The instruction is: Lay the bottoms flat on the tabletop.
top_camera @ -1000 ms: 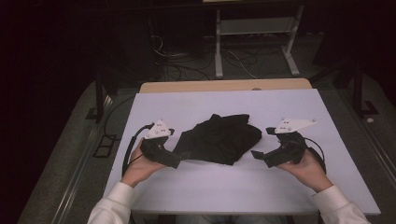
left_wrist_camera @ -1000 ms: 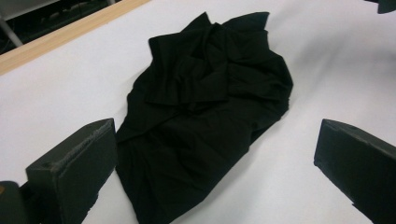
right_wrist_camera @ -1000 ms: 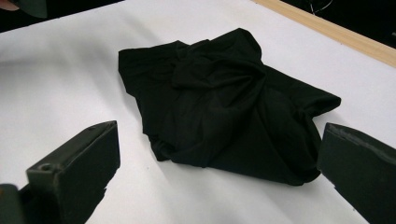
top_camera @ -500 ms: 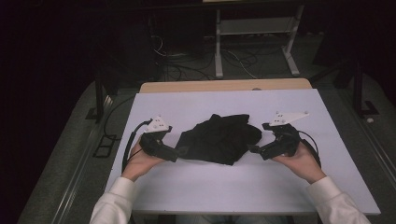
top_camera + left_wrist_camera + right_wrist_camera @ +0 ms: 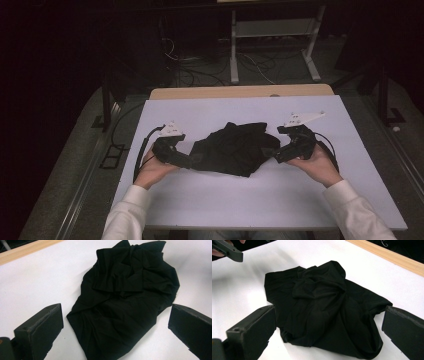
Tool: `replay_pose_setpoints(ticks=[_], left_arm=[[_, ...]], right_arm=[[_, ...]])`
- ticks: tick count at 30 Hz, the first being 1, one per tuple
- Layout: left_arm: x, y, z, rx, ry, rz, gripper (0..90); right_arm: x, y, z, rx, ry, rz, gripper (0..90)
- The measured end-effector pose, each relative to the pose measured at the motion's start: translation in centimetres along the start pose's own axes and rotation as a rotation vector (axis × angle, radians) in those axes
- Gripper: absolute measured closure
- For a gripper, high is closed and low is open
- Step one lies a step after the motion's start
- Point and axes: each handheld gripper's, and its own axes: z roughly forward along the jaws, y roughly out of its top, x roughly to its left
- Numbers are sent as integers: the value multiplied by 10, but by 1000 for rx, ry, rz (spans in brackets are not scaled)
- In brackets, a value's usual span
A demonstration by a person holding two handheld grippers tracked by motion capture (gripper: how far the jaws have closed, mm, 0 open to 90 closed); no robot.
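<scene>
A crumpled black cloth (image 5: 234, 148) lies in a heap in the middle of the white table (image 5: 225, 200). My left gripper (image 5: 187, 161) sits at the cloth's left edge, jaws wide open on either side of the near end of the cloth (image 5: 122, 307). At the cloth's right edge my right gripper (image 5: 278, 154) is open too, with the cloth (image 5: 324, 307) lying between and beyond its jaws. Neither gripper holds anything. The left gripper's jaw tip (image 5: 229, 251) peeks in at the top left of the right gripper view.
A bare wooden strip (image 5: 240, 92) runs along the table's far edge. Beyond it stands a white metal frame (image 5: 272, 35) among floor cables. A cable (image 5: 142, 150) loops left of my left gripper.
Both grippers have closed in on the cloth from either side, the left moving right and the right moving left and a little forward. The cloth has not moved.
</scene>
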Motion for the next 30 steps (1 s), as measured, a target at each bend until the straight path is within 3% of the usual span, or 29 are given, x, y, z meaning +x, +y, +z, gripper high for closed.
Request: replay_pose_setpoints(ticks=[8,19,28,30], left_arm=[[0,2,9,-23,-15,-22,0],[-4,1,26,15,-54,-20,0],[-11,-3,40,48,-102,-4,0],[-13,-6,43,29,-105,-9,0]], right_arm=[[-8,9,12,5,-4,11,0],[-14,17,35,14,-7,28,0],[-12,19,57,25,7,36,0],[-12,20,61,25,9,42,0]])
